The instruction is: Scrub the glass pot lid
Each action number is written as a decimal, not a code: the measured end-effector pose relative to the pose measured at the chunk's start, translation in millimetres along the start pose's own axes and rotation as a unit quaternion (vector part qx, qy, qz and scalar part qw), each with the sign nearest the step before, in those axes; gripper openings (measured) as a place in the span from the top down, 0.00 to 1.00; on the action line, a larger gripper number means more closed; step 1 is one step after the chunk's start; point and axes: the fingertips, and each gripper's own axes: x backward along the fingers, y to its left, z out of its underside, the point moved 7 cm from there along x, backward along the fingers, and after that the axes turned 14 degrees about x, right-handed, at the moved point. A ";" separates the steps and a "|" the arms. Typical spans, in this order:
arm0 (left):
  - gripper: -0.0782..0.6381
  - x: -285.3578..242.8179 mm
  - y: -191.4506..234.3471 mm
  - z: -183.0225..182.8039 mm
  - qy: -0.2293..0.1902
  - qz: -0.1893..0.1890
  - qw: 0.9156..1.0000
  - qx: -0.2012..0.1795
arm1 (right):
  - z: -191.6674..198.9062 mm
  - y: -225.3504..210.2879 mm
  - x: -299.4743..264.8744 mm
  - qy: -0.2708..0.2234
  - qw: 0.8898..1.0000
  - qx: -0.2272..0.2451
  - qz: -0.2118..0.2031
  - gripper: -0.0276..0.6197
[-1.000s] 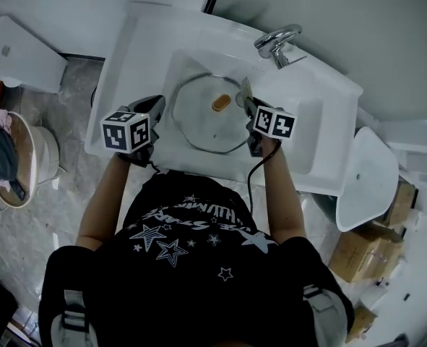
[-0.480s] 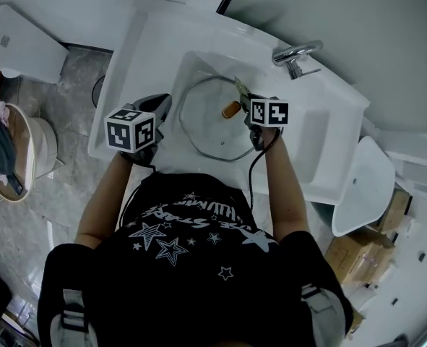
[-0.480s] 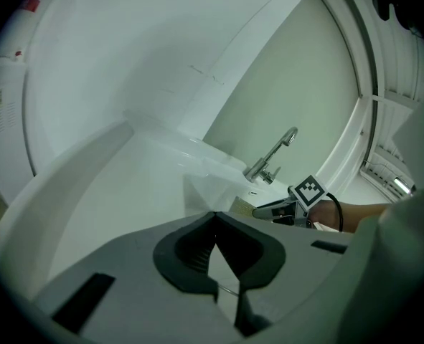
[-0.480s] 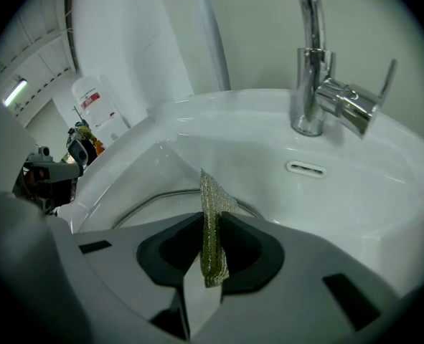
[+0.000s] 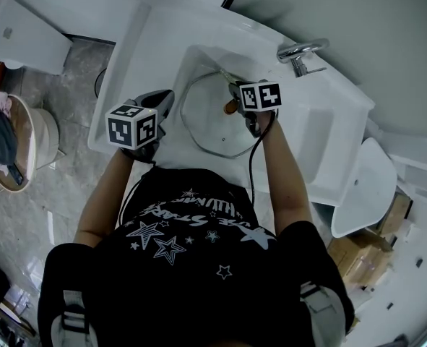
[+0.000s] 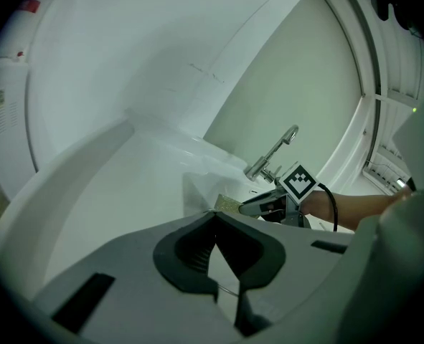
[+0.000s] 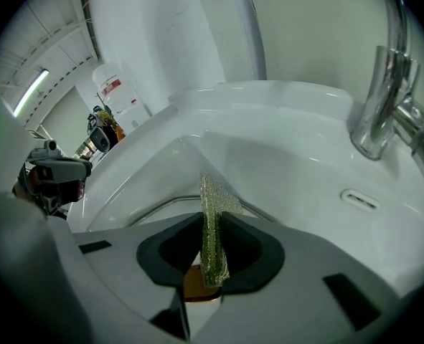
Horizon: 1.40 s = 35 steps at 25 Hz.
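Note:
The glass pot lid (image 5: 204,127) lies in the white sink basin (image 5: 199,58), its brown knob (image 5: 230,108) half hidden under my right gripper (image 5: 234,87). That gripper is shut on a thin green-yellow scouring sponge (image 7: 212,205), which sticks out past the jaws over the lid's far rim (image 7: 158,207); the knob (image 7: 197,285) shows below the pads. My left gripper (image 5: 167,97) sits at the lid's left edge, jaws closed, with the thin metal rim (image 6: 229,289) running between them. In the left gripper view the right gripper (image 6: 267,205) and its sponge (image 6: 227,204) are ahead.
A chrome faucet (image 5: 300,52) stands at the sink's far right, close beside the right gripper (image 7: 381,99). An overflow slot (image 7: 359,200) marks the basin wall. A white lidded bin (image 5: 361,183) and cardboard boxes (image 5: 363,260) are to the right, a basket (image 5: 7,150) to the left.
The right gripper has carried the sponge across the lid, from its right side over the knob toward the far rim. The left gripper has stayed at the lid's left edge.

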 end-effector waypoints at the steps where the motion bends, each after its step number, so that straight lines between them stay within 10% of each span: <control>1: 0.88 0.9 -0.6 0.9 -0.001 -0.003 1.000 0.001 | -2.1 1.2 -1.8 0.000 1.000 0.003 -0.004 0.84; 17: 0.88 12.1 -11.4 18.6 -0.022 -0.026 0.999 0.019 | -25.5 79.9 -14.8 -0.005 0.980 0.116 -0.163 0.84; 35: 0.88 39.3 -38.5 57.7 -0.039 -0.044 0.998 0.025 | 22.8 133.1 30.1 -0.021 0.951 0.182 -0.249 0.83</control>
